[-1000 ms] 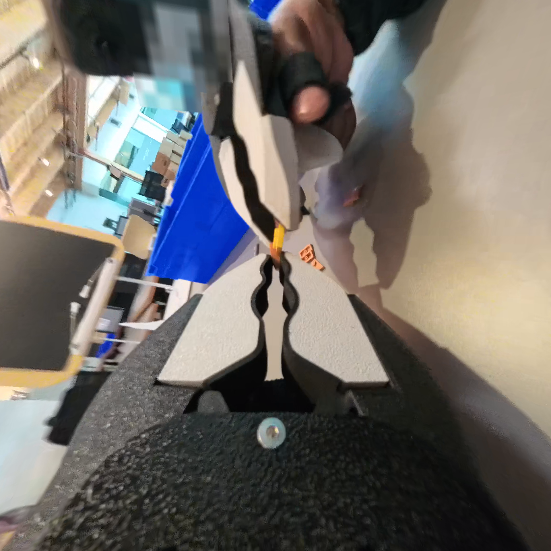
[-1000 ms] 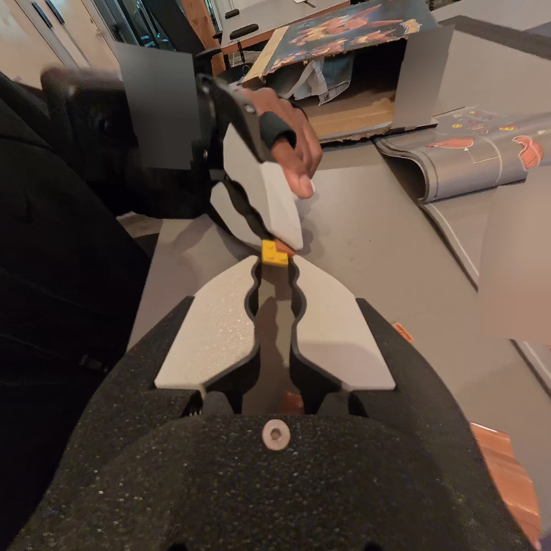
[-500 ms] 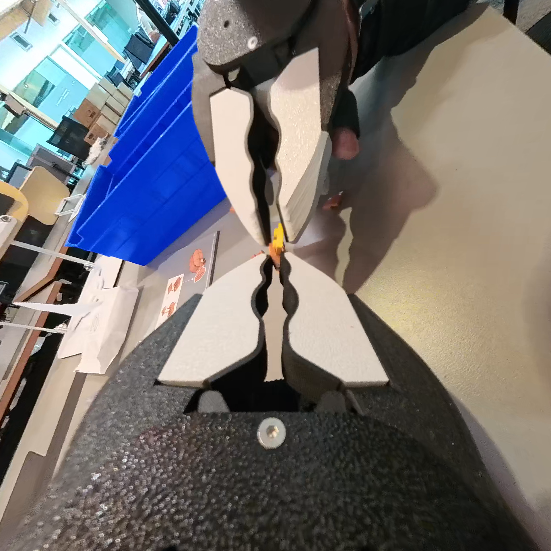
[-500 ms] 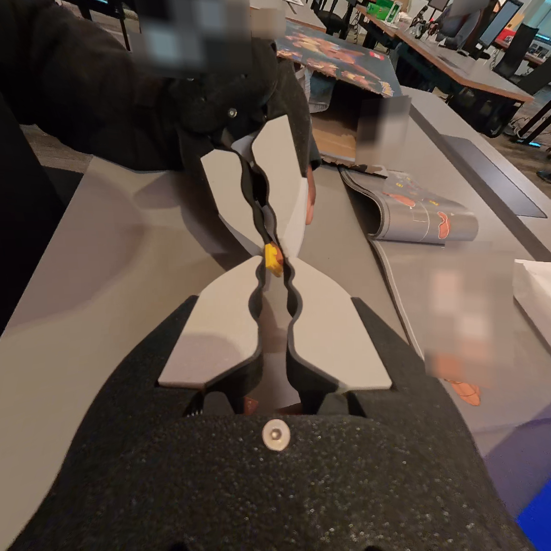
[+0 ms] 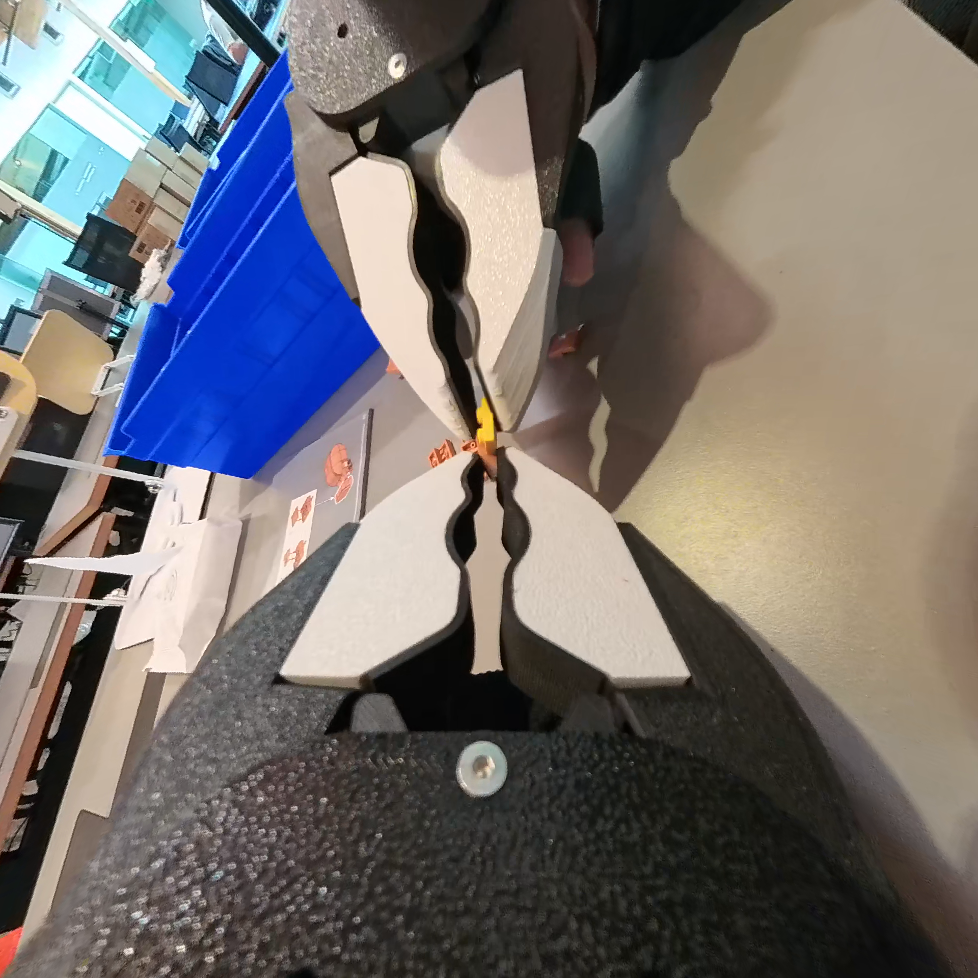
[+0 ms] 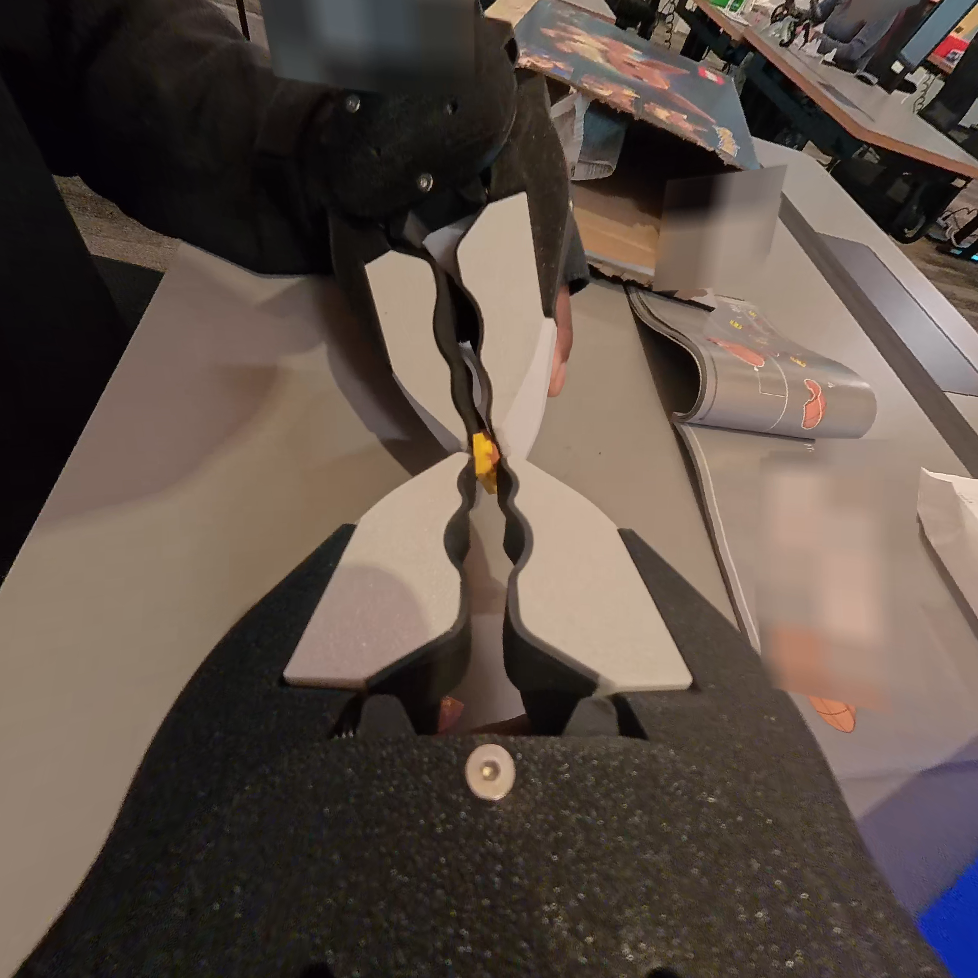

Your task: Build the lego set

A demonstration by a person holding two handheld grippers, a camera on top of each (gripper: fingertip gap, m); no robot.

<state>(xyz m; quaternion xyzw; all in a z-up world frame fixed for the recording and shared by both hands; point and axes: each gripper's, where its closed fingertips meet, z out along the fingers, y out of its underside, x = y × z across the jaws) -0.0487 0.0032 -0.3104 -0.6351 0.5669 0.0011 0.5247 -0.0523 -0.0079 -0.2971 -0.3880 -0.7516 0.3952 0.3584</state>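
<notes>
Left gripper (image 5: 489,467): clenched on a small orange piece (image 5: 491,459), which is pinched at the very tips. It is held above the worktop (image 5: 794,476), not resting on it.
Right gripper (image 6: 484,479): closed on a yellow brick (image 6: 482,461), with both pads against its sides.
Change in jaws: a second ago the right jaws stood wider, with the brick lying flat across the tips. They have since narrowed, and the brick now sits edge-on between them. The left jaws look as narrow as before.
Change in pose: both grippers have swung round and now meet tip to tip, nearly in one line. A second ago the left one came in at a slant.
Brick and piece: they are touching, the yellow against the orange, right where the four fingertips meet. Whether they are locked together I cannot tell.
What the change shows: each gripper now has its own part clamped, and the two parts are pressed face to face in the air over the middle of the worktop.
Loose parts: a few orange bits (image 5: 442,456) lie on the worktop just beyond the tips.
Booklet (image 6: 767,386): open, towards the worktop's right edge as the right wrist view shows it.
Box (image 6: 635,106): torn open, at the far edge behind the booklet.
Bins (image 5: 238,317): blue, in a row along the other side.
</notes>
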